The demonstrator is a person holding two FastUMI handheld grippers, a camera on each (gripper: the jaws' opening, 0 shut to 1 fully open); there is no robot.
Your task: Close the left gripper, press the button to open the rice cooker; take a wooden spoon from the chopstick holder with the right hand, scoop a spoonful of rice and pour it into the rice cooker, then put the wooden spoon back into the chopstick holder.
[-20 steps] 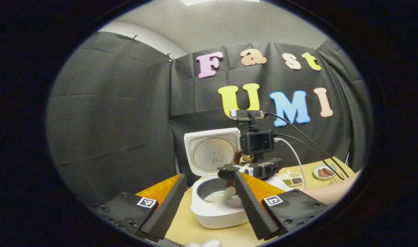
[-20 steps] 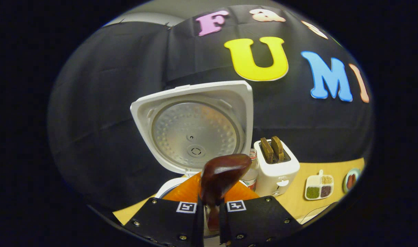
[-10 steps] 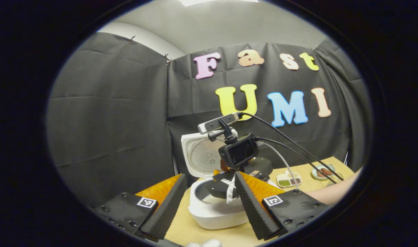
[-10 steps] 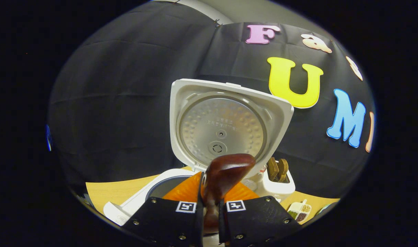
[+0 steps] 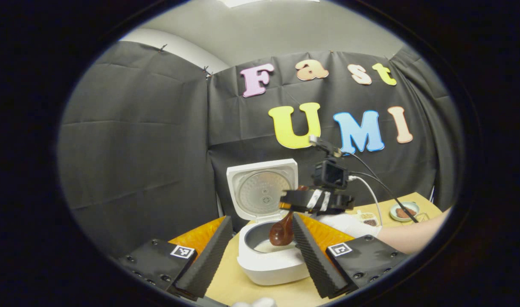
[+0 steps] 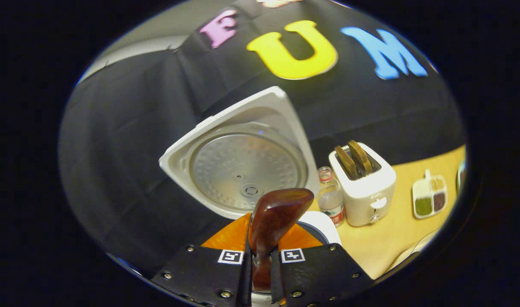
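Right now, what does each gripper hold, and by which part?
The right gripper holds the wooden spoon by its handle, both fingers pressing it. The left gripper is open and holds nothing.

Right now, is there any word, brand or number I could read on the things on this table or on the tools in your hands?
Nothing here reads clearly.
On the toaster: a small mark on its front, too blurred to read.
On the bottle: a label, too small to read.
On the rice cooker lid: no legible marking on its metal inner plate.
On the square tags beside the fingers: black-and-white patterns, not words.
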